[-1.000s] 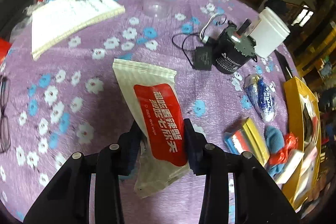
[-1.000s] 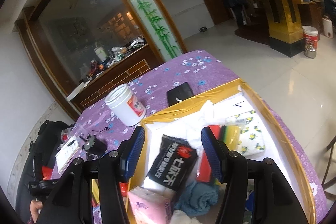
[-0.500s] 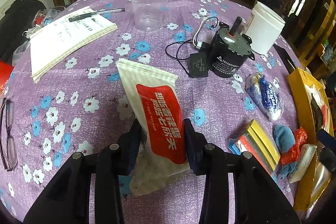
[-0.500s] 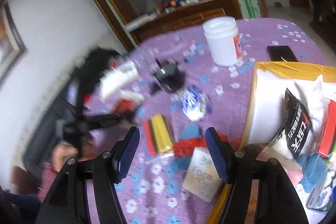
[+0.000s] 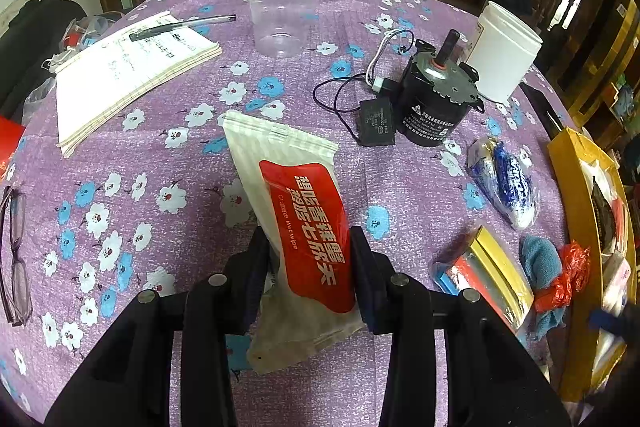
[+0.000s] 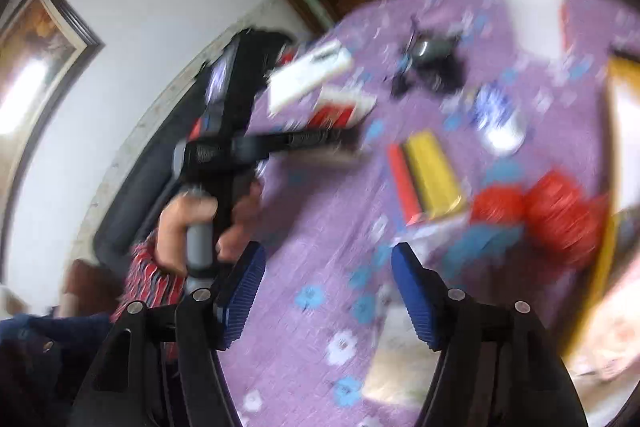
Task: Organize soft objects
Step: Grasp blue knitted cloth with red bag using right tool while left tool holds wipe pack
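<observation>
My left gripper (image 5: 308,255) is shut on a white wet-wipe pack with a red label (image 5: 304,219) and holds it tilted above the purple flowered tablecloth (image 5: 160,155). The yellow-rimmed box (image 5: 568,163) of soft things is at the right edge. My right gripper (image 6: 328,283) is open and empty above the cloth; its view is blurred. It shows the left gripper (image 6: 348,141) with the pack (image 6: 340,107), a red and yellow sponge pack (image 6: 424,175) and a red bag (image 6: 552,211).
On the cloth lie a notebook with a pen (image 5: 128,75), a clear cup (image 5: 280,15), a black motor with wires (image 5: 436,103), a white jar (image 5: 504,59), a blue-white packet (image 5: 508,183), sponges (image 5: 488,275), a blue cloth (image 5: 540,259) and glasses (image 5: 14,255).
My left gripper has lifted the wet-wipe pack slightly. My right gripper has swung left, from over the box to over the cloth, and stayed open.
</observation>
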